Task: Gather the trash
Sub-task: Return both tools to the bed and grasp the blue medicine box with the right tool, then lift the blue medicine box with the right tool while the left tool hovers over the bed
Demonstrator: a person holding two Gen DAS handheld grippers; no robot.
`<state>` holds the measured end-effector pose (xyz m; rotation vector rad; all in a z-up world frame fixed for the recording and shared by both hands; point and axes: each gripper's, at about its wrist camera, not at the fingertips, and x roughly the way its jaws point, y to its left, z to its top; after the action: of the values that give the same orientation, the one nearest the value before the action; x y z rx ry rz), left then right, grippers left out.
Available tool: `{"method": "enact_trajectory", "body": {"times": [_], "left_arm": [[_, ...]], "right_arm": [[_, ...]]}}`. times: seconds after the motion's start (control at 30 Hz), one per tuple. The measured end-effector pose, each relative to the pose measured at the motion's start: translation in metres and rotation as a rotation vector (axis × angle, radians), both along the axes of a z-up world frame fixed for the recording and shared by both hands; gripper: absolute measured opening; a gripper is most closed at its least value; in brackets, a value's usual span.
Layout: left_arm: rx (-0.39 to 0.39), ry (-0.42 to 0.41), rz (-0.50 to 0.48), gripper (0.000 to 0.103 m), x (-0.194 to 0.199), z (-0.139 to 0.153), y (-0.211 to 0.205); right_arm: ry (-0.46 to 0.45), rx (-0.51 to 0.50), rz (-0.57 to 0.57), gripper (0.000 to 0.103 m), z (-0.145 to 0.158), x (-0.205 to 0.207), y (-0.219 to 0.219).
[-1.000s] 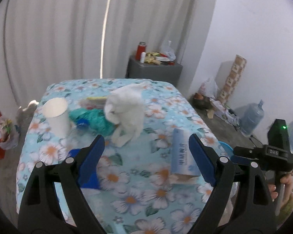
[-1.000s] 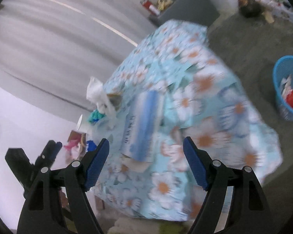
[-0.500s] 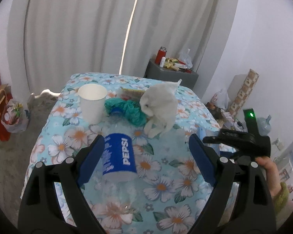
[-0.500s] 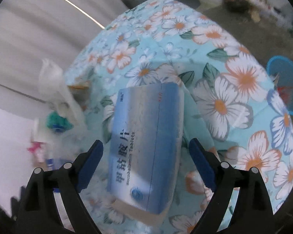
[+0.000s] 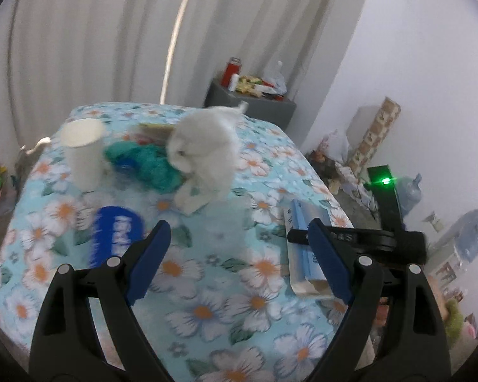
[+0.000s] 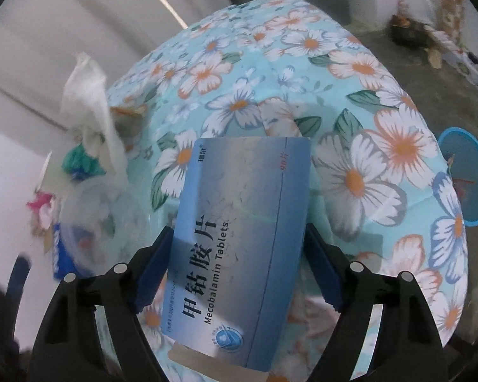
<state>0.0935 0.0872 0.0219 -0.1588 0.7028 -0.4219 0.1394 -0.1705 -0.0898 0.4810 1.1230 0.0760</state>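
Note:
A blue tablet box lies on the flowered tablecloth near its right edge. My right gripper straddles it, jaws closing, and the blue pads touch both of its long sides. The left wrist view shows the same box under the right gripper's black body. My left gripper hangs open over the front of the table with only cloth between its fingers. Left of it lies a clear bottle with a blue label, blurred. Behind stand a white paper cup, a green bag and crumpled white tissue.
A blue waste basket with some rubbish stands on the floor right of the table. A grey cabinet with bottles is behind the table by the curtain. Water jugs and clutter line the right wall. A hand holds the right gripper.
The right gripper came down over the tablet box, which now fills the gap between its pads. The left view swung and sank; the bottle went from between its fingers to left of them.

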Motion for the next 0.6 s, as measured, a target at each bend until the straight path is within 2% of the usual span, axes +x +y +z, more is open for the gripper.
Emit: {"method": "enact_trajectory", "body": {"times": [0.03,0.17,0.37,0.5,0.53,0.6], "left_arm": [[0.030,0.005,-0.002,0.083,0.005,-0.004,-0.012],[0.145,0.006,0.000,0.066,0.021,-0.022,-0.040],[0.254,0.053,0.074,0.042,0.043,-0.052,-0.054],[0.263,0.074,0.117,0.026,0.047,-0.059,-0.045],[0.260,0.079,0.126,0.017,0.048,-0.059,-0.042],[0.254,0.086,0.148,0.014,0.048,-0.061,-0.037]], "right_arm": [[-0.007,0.001,0.029,0.078,0.002,-0.004,-0.002],[-0.034,-0.035,0.075,0.080,0.009,-0.020,-0.011],[-0.034,-0.004,0.016,0.084,0.010,-0.045,-0.026],[-0.031,-0.013,0.011,0.085,0.005,-0.050,-0.018],[-0.033,-0.023,0.007,0.085,0.004,-0.050,-0.015],[-0.034,-0.046,0.009,0.085,0.001,-0.047,-0.012]]}}
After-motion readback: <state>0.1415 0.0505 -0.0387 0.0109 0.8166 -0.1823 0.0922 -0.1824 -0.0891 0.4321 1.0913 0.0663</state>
